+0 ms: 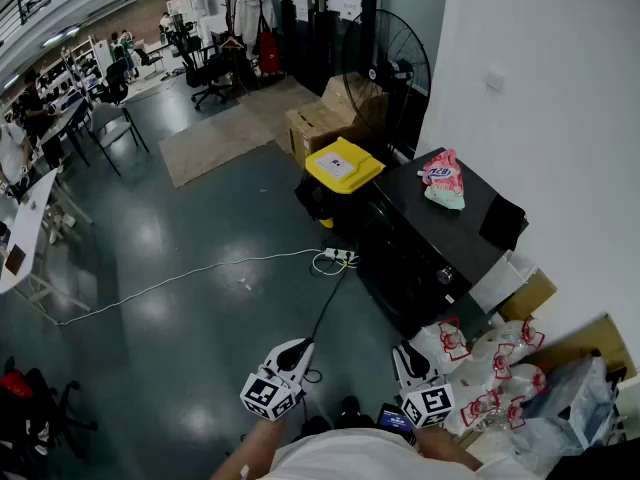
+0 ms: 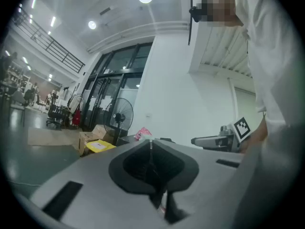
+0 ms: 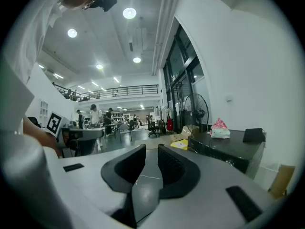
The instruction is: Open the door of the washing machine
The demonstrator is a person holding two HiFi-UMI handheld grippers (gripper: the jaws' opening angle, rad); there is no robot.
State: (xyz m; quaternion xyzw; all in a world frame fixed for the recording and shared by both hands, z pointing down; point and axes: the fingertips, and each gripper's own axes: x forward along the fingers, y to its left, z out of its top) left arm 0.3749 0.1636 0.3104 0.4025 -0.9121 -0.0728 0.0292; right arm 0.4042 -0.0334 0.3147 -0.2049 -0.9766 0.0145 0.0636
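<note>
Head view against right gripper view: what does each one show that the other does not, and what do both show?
Only the head view: the power strip on the floor and the plastic bags by the wall. Only the right gripper view: the gap between the jaws of the right gripper, which stand apart with nothing in them. Both: the fan, the yellow lid, and the pink bag on the black machine.

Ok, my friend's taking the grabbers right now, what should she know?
Left gripper: shut, holding nothing.
Right gripper: open, holding nothing.
Both are held out in front of the person, well short of the machine.
Washing machine: black, against the white wall ahead, pink bag on top.
Done: nothing yet; the door is untouched.
Left: step closer, find the door, pull it open.
</note>
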